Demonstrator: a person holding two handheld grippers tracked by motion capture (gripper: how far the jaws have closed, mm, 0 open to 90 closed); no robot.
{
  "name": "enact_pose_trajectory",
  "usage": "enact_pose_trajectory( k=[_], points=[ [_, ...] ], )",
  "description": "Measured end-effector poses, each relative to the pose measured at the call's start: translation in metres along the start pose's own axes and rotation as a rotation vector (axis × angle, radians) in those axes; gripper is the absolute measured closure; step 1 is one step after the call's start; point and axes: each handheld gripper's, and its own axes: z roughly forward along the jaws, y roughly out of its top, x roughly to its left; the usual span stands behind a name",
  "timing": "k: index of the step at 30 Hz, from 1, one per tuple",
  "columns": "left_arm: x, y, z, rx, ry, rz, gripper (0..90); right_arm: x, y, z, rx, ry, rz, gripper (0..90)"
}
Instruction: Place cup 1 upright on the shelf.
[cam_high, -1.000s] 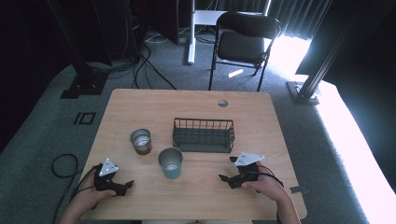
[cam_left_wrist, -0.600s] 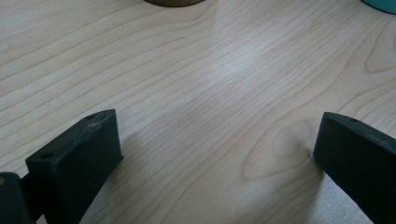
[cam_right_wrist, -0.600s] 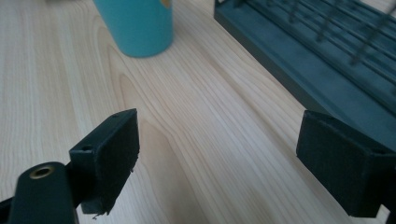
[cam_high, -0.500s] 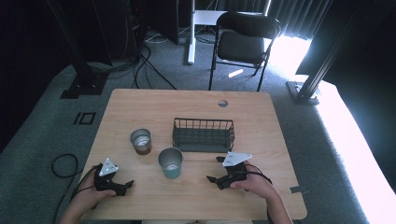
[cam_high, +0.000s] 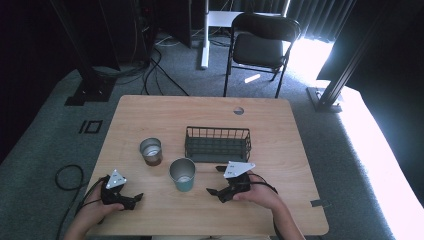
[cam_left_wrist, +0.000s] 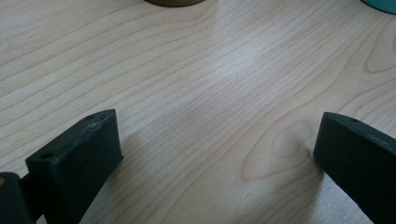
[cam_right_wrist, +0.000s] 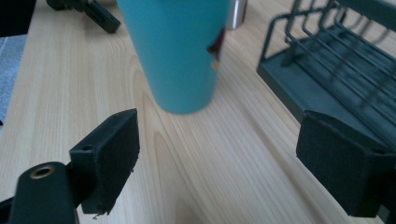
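Note:
A teal cup (cam_high: 182, 174) stands upright on the wooden table (cam_high: 280, 130), with a brown metal-lined cup (cam_high: 151, 151) to its back left. A black wire basket (cam_high: 218, 144) sits behind them. My right gripper (cam_high: 214, 180) is open just right of the teal cup, jaws pointing at it. In the right gripper view the teal cup (cam_right_wrist: 177, 51) stands close ahead between the wide jaws of that gripper (cam_right_wrist: 217, 158), apart from them. My left gripper (cam_high: 134, 201) rests open at the front left, with bare wood between the jaws (cam_left_wrist: 217, 154).
The basket (cam_right_wrist: 327, 60) lies close to the right gripper's right jaw. Beyond the table stand a black folding chair (cam_high: 262, 47), a white desk leg and floor cables. A round hole (cam_high: 238, 110) is near the table's back edge.
My right gripper has slid left across the table toward the teal cup. The left gripper and both cups have stayed put.

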Motion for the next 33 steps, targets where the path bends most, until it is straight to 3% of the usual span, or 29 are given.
enact_pose_trajectory(
  k=[12,33],
  points=[
    [0.0,0.0,0.0,0.0,0.0,0.0,1.4,0.008,0.019,0.025,-0.02,0.033,-0.042,13.1],
    [0.0,0.0,0.0,-0.001,0.0,-0.001,1.4,0.015,0.044,0.06,-0.075,0.063,-0.066,12.7]
  ],
)
